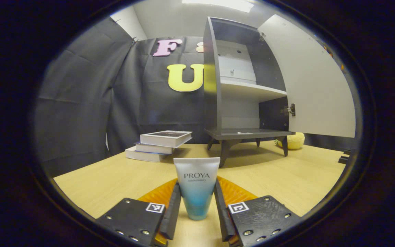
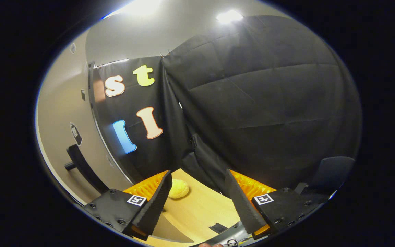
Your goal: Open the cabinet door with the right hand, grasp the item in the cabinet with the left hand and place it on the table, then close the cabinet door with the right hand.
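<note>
One tube [image 1: 196, 187] stands cap-down on the wooden table [image 1: 286, 178], near its front edge, between the fingers of the left gripper [image 1: 196, 202]; the two fingers sit close on either side of it, but whether they actually press on it I cannot tell. Behind it, toward the back edge of the table, stands one cabinet [image 1: 245, 89] on short legs, its single door [image 1: 307, 82] swung wide to the right. It has two compartments divided by one shelf [image 1: 252, 91]; both look bare apart from a small pale scrap on the bottom board. Three books [image 1: 159, 145] lie stacked near the table's back left corner, the top one turned askew. One yellow soft toy [image 1: 293, 140] rests by the cabinet's right legs. In the right gripper view that toy [image 2: 178, 188] lies on a corner of the table [image 2: 201, 212], seen between the fingers of the right gripper [image 2: 197, 202], which are spread wide and hold nothing.
</note>
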Demonstrator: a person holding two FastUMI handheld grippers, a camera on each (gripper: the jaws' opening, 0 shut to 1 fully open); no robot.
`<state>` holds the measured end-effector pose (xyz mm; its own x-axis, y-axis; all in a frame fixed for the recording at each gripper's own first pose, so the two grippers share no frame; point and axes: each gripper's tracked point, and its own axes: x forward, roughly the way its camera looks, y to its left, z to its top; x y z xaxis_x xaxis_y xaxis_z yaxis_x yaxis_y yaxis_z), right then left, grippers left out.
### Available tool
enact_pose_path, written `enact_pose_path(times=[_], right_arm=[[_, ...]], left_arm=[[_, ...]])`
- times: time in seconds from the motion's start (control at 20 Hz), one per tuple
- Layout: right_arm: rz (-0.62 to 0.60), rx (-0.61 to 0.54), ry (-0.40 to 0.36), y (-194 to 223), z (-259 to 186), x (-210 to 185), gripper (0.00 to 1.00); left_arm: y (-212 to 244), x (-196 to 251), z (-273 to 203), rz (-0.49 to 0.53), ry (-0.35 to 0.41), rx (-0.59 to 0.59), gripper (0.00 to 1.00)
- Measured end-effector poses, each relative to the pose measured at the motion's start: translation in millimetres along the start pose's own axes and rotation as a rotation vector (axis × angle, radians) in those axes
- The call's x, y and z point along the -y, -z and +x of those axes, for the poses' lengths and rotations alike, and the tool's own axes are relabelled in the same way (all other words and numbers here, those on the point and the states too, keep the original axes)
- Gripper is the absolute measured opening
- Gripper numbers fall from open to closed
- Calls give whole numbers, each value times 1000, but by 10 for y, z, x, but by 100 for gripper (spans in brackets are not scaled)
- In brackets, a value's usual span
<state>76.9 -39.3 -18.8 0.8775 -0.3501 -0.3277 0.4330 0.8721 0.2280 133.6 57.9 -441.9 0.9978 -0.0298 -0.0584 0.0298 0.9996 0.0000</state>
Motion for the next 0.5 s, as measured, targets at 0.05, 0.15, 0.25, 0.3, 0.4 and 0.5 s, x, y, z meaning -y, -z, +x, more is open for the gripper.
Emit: enact_pose_path(times=[0.05,0.15,0.25,0.3,0.4,0.5], right_arm=[[13,2,7,-5,11,24,98],[42,-1,23,31,20,95,98],[74,-6,23,74,-2,136,98],[83,-5,31,79,17,167,98],[84,5,46,106,34,214,98],[58,3,63,175,69,309,98]], left_arm=[[-17,21,-12,6,7,0,51],[-43,38,-33,9,20,-4,57],[-151,43,-66,8,29,1,71],[-190,43,-76,16,32,-4,86],[-331,99,-141,36,50,-3,87],[-498,65,-205,56,42,-9,87]])
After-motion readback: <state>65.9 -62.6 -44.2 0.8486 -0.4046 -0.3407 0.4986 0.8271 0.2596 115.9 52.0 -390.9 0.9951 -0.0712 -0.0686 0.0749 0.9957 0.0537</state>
